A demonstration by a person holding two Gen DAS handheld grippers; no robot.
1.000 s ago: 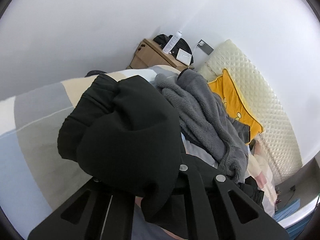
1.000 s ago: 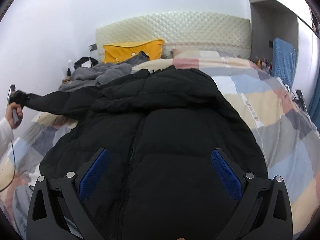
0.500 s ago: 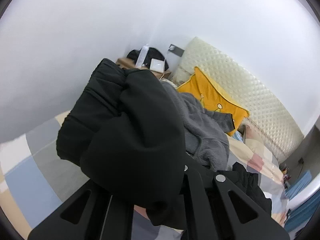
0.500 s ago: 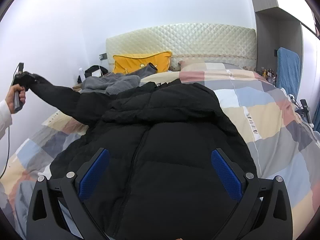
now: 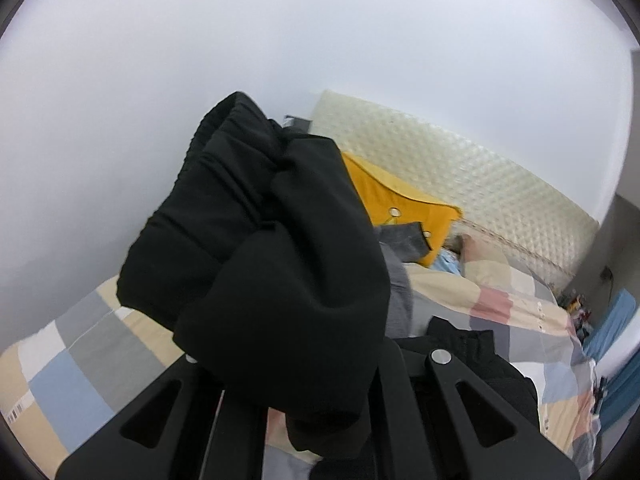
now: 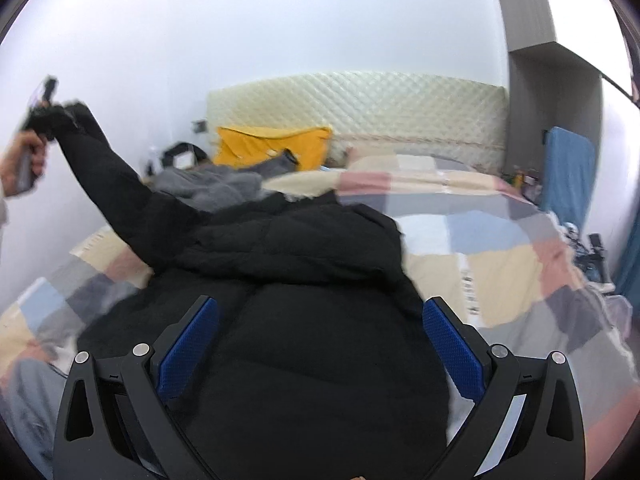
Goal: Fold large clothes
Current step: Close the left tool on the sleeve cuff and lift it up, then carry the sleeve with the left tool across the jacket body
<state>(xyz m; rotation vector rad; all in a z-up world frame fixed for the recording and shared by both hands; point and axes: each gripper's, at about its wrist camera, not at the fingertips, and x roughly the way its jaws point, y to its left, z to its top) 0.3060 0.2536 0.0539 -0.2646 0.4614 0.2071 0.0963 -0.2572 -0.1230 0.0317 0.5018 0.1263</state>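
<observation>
A large black puffer jacket (image 6: 304,300) lies spread on the patchwork bed (image 6: 500,264). My left gripper (image 5: 296,352) is shut on the cuff of the jacket's sleeve (image 5: 260,240), which covers its fingers. In the right wrist view the left gripper (image 6: 44,116) holds that sleeve (image 6: 116,196) high at the far left, stretched up from the jacket. My right gripper (image 6: 320,340) is open and empty, its blue pads (image 6: 452,348) wide apart just above the jacket's body.
A grey fleece garment (image 6: 212,184) and a yellow pillow (image 6: 272,148) lie near the quilted headboard (image 6: 360,112). A blue cloth (image 6: 568,168) hangs at the right wall. Clutter sits at the bed's right edge (image 6: 592,256).
My left gripper has lifted the sleeve cuff upward, raising the sleeve off the bed. The right gripper has stayed open over the jacket and its view has tilted up slightly.
</observation>
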